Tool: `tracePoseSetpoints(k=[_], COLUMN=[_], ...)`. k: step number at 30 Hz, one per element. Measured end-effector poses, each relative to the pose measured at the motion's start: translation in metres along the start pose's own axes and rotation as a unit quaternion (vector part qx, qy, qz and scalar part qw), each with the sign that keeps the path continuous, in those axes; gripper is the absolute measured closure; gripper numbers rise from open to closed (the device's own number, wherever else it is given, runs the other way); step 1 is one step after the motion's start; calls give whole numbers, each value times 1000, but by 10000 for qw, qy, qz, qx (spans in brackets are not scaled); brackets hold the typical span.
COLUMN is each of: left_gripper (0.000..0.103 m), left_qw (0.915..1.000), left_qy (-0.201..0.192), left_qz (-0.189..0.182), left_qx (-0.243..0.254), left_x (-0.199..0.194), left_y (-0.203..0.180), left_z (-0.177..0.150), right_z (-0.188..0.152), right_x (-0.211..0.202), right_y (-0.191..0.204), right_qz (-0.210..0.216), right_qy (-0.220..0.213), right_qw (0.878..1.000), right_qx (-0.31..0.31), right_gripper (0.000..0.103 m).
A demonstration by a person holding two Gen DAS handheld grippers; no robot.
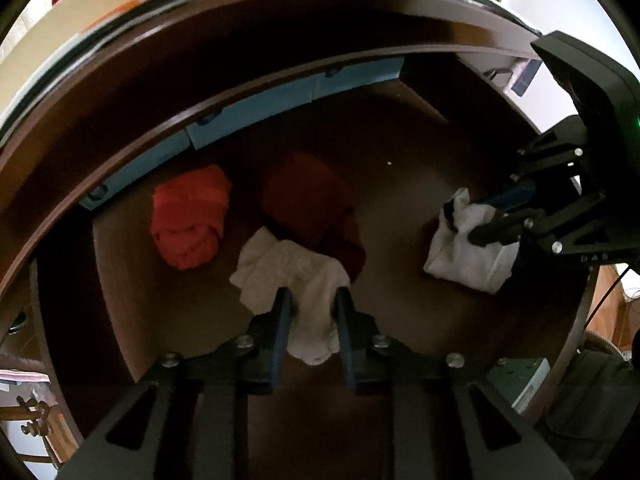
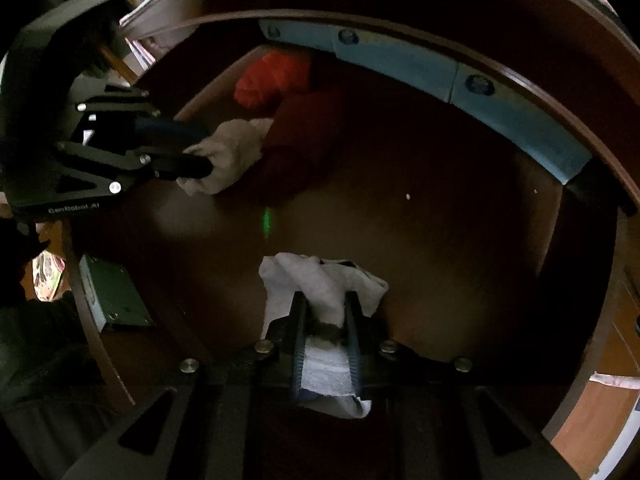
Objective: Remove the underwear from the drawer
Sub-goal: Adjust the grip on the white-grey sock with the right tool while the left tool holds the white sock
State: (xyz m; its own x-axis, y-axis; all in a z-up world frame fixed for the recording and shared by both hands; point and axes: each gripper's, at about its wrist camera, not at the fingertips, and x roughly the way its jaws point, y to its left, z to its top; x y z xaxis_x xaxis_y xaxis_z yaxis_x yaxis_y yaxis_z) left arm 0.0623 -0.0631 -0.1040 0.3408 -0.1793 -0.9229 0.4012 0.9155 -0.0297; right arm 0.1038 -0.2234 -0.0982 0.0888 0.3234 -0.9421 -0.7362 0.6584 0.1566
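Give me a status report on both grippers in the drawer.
Left gripper shut on cream garment. Right gripper shut on white garment. Orange piece and dark red piece loose in drawer. Nothing blocking.

A: Drawer [image 1: 400, 152] state?

B: Open, dark brown wood, blue strip along the back wall. Four garments inside.

A: Which ones?

B: Cream garment [image 1: 296, 280], crumpled, near the front middle, its edge over the dark red garment [image 1: 316, 208] behind it. Orange-red garment [image 1: 188, 216], bunched, lies left of the dark red one, near the back. White garment [image 1: 464, 248] with a dark trim lies well apart on the right side, folded and creased.
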Motion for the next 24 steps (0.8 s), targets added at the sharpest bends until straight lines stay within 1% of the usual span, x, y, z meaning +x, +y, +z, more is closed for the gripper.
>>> tracePoseSetpoints(k=[8,16,20,24], left_gripper=[84,85,85,85], left_qw=[9991,9969,9957,9949], left_qy=[-416,-785,-923,-1003], left_qz=[-48,60,94,85], left_qx=[-36,9,-36,-92], left_x=[-16,-30,-34,-38], left_y=[4,4,6,12], left_z=[-5,-8,-9,-13], right_z=[-7,-7,-7,-6], right_x=[-19,-23,-24,-22], right_y=[-1,2,5,4], right_qz=[-3,38,9,-16], right_qy=[-433,-658,-750,-694], right_qw=[9991,9978,9971,9975], right_qx=[-27,-89,-126,-99], right_gripper=[84,84,87,87])
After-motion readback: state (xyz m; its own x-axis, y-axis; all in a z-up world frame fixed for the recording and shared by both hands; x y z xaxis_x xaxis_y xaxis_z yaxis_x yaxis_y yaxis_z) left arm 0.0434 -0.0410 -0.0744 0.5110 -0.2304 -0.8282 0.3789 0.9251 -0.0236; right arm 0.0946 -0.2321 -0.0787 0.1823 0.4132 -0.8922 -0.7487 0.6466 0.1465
